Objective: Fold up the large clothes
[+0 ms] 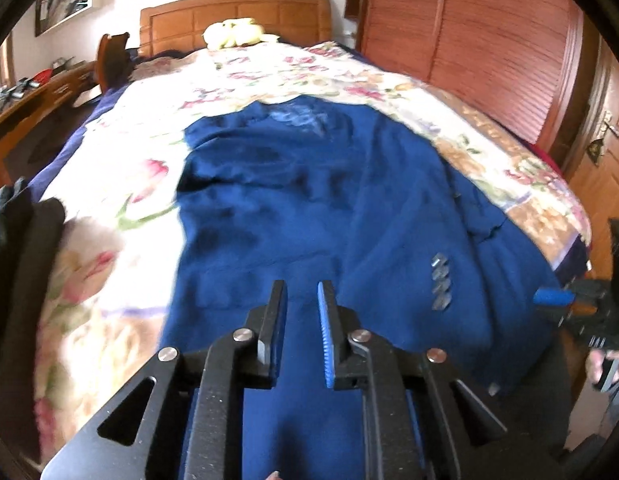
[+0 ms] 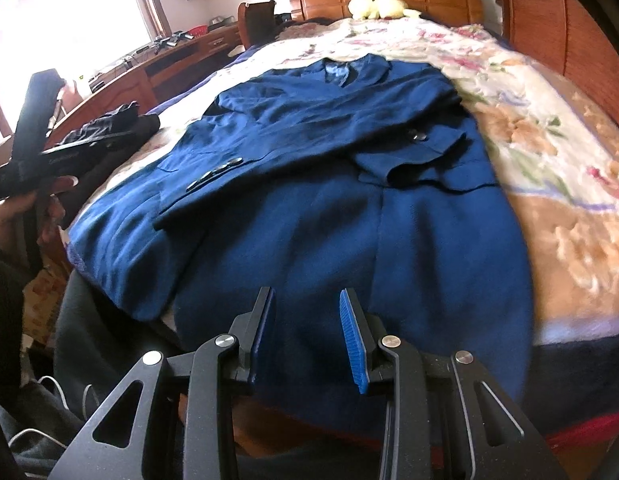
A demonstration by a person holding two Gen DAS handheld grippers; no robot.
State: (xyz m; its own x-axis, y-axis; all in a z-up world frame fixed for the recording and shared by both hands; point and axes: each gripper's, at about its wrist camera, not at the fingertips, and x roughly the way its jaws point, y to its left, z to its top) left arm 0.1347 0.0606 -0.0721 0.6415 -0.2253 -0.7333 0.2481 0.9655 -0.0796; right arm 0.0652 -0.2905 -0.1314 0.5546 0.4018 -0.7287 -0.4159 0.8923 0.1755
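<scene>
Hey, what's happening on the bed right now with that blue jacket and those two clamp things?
A person is folding a blue jacket spread on a floral blanket, with a two-finger gripper in each hand. One sleeve already lies folded across the front. The left gripper and the right gripper both hover over the near hem with a gap between the fingers and nothing held.

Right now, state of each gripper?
Left gripper: open a little, holding nothing, above the navy blue suit jacket.
Right gripper: open, empty, over the jacket's hem.
</scene>
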